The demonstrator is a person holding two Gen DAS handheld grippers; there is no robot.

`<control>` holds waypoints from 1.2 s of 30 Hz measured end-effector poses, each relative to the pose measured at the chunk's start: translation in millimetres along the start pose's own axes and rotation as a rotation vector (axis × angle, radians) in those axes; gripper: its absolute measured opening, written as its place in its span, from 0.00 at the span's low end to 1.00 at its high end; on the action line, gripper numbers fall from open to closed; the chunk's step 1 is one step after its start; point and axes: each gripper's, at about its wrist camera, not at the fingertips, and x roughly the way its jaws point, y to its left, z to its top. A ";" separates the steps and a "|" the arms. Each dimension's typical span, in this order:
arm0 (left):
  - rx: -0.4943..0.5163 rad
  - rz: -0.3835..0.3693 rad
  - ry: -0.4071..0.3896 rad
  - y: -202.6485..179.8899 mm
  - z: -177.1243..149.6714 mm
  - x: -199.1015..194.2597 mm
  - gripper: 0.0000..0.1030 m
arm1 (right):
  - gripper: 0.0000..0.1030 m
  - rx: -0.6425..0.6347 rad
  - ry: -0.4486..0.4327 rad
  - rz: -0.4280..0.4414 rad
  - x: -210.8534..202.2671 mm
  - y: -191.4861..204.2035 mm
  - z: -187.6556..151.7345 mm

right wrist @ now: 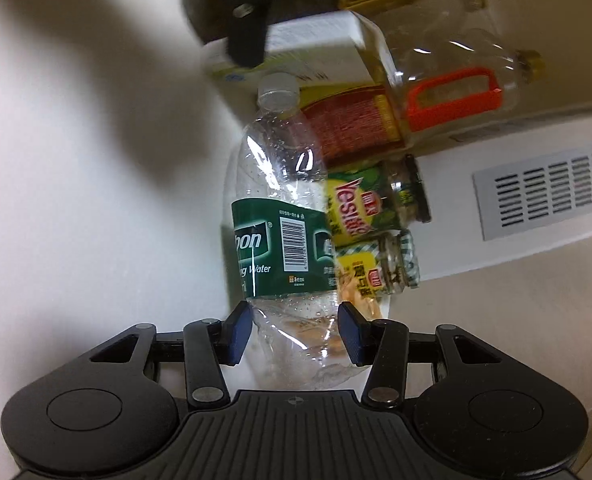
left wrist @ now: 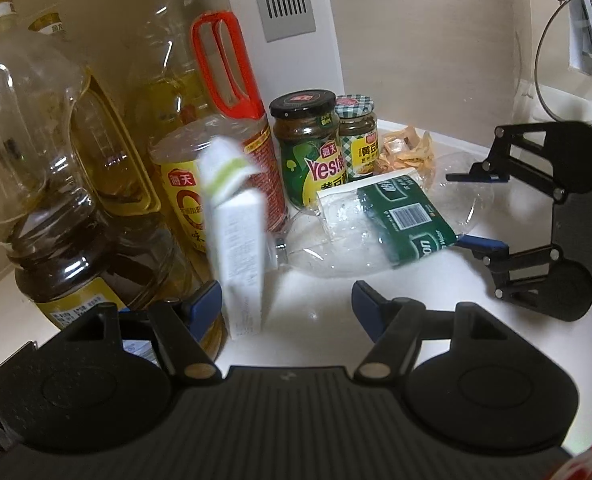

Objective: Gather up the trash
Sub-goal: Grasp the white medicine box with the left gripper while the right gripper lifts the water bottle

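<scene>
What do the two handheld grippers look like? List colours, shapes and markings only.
Both look alike. The left gripper has a matte black ribbed body, two round black discs at its sides, black linkage bars with silver pivot pins, and dark blue pads on the fingers. The right gripper matches it, with a small crosshair mark at the centre of its body. No cables, hands or sleeves show.
</scene>
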 end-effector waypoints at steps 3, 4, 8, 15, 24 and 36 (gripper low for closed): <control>-0.001 0.002 -0.004 2.4 -1.3 -2.4 0.67 | 0.46 0.097 -0.032 0.000 -10.2 -12.8 -2.3; -0.003 0.004 -0.003 3.2 -2.1 -2.7 0.67 | 0.46 0.123 -0.042 -0.005 -13.7 -15.8 -3.4; -0.008 0.007 0.009 5.8 -3.4 2.1 0.67 | 0.46 0.132 -0.038 0.007 -10.9 -11.1 1.0; -0.009 0.009 0.006 7.2 -2.4 3.1 0.67 | 0.46 0.081 -0.056 0.067 7.2 5.0 24.8; -0.027 0.012 0.003 13.7 -5.8 1.6 0.67 | 0.22 0.096 -0.055 0.077 10.4 2.7 28.6; -0.029 0.036 -0.006 11.9 -2.3 10.0 0.67 | 0.13 0.268 -0.033 0.143 -27.3 -23.3 8.5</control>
